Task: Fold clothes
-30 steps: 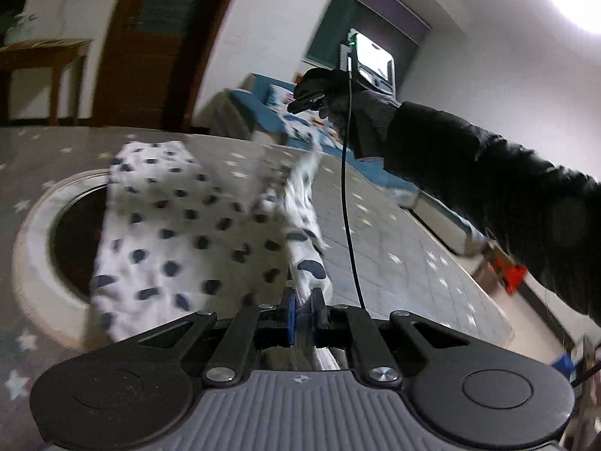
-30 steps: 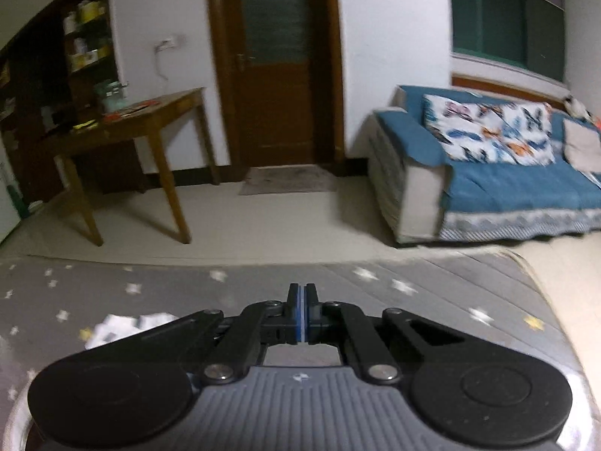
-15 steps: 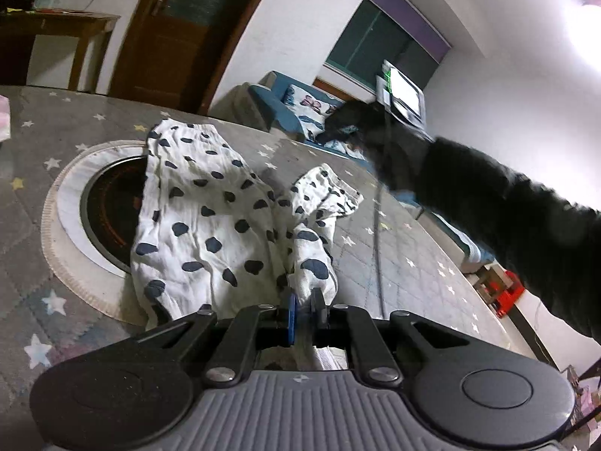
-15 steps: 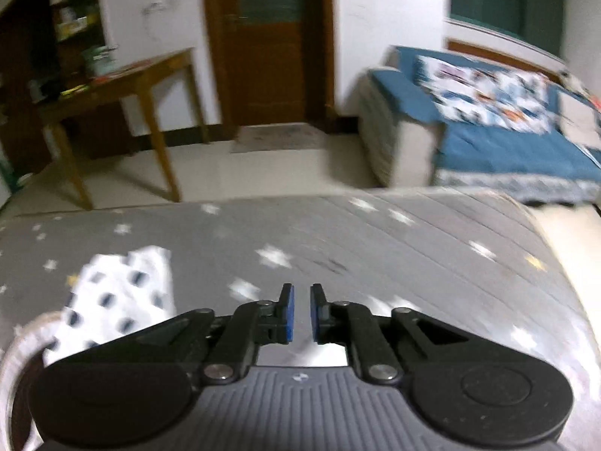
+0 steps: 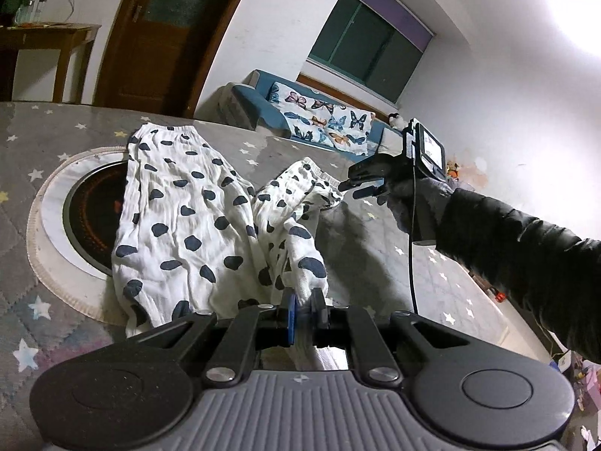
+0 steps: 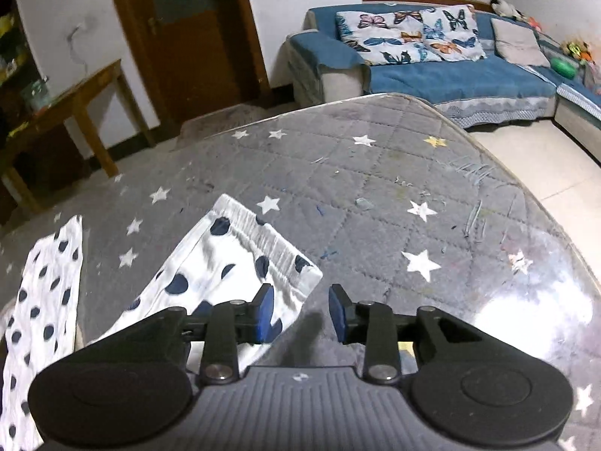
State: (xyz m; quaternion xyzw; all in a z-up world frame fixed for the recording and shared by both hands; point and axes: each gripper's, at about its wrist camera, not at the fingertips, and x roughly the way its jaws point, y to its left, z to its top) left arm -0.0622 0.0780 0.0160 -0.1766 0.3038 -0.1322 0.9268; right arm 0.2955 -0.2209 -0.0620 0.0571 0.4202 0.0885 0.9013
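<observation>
**Spotted trousers pinned at one end, free at the other**

While the left gripper (image 5: 304, 300) pinches a bunched fold of the white, navy-spotted trousers (image 5: 195, 210) between its blue pads, the garment lies crumpled across the grey star-print quilted mat (image 6: 375, 203). One leg runs flat away from the camera, partly covering a round dark hob (image 5: 94, 203) set in a pale ring; the other twists off to the right, its gathered elastic cuff lying on the mat. In the left wrist view, the right gripper (image 5: 360, 188), held by a gloved hand in a black sleeve, hovers just beside that cuff. Seen from its own camera, the right gripper (image 6: 300, 314) stands with jaws spread and nothing between them, the cuff corner (image 6: 263, 248) just ahead and left of its left pad (image 6: 265, 314). A blue sofa (image 6: 450, 71) with butterfly cushions stands beyond the mat.
</observation>
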